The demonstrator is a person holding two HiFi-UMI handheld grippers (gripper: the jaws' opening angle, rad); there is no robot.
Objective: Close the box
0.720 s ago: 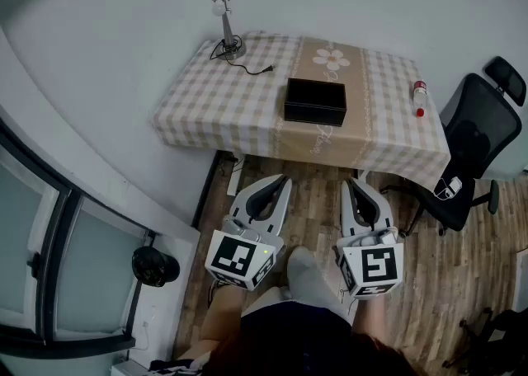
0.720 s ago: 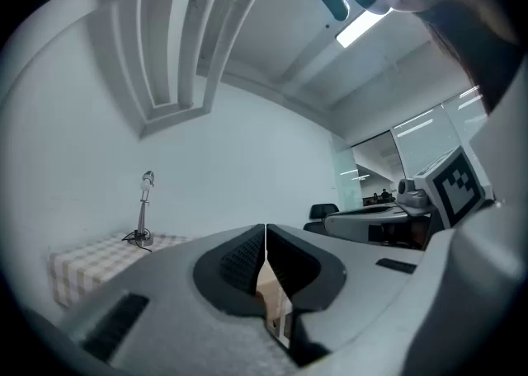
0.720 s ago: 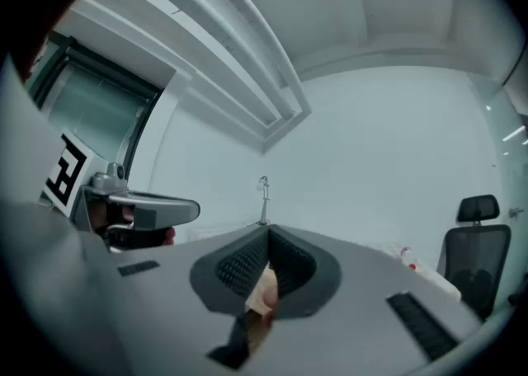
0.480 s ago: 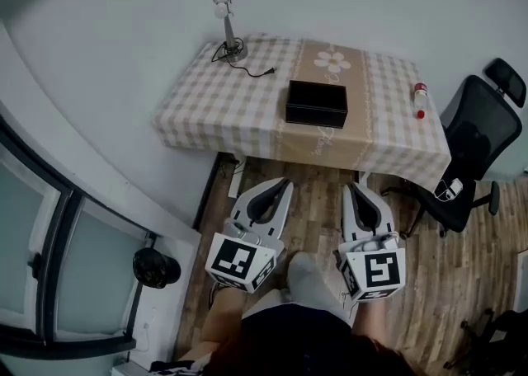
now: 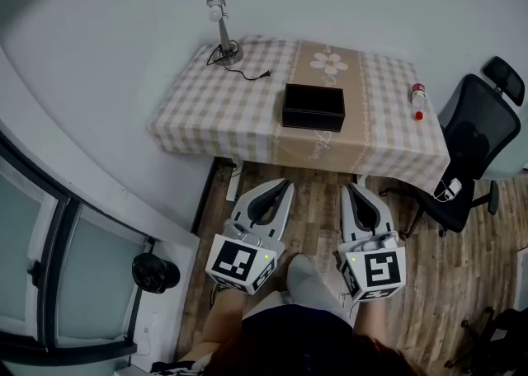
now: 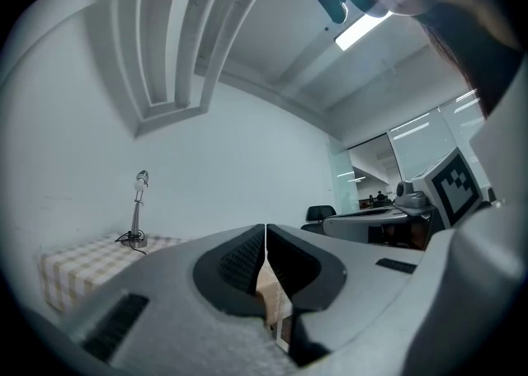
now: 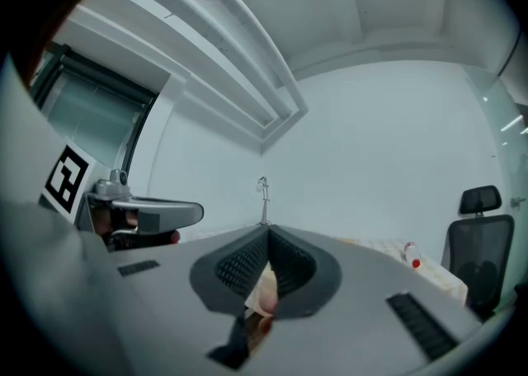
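Wood planks make the floor (image 5: pixel 318 201) where the person stands, just short of the front edge of a table (image 5: pixel 206 110) draped in beige-and-white checked cloth. A black office chair (image 5: pixel 470 143) is parked off the table's right edge. The left gripper (image 5: pixel 283 187) and right gripper (image 5: pixel 355 190) hang low over the floor beside the person's legs, pointed toward the table. Each gripper's own view shows its jaws pressed together with nothing pinched between them, which looks like a resting carry rather than a working hold. The black box (image 5: pixel 313 107) sits mid-table near the front edge, on the plain beige runner, within easy reach from this side but well apart from both grippers. Its lid appears to lie flat, though from this height I cannot be sure. A desk lamp (image 5: pixel 223 28) occupies the back left corner. A small red-capped bottle (image 5: pixel 418 101) lies near the right edge.
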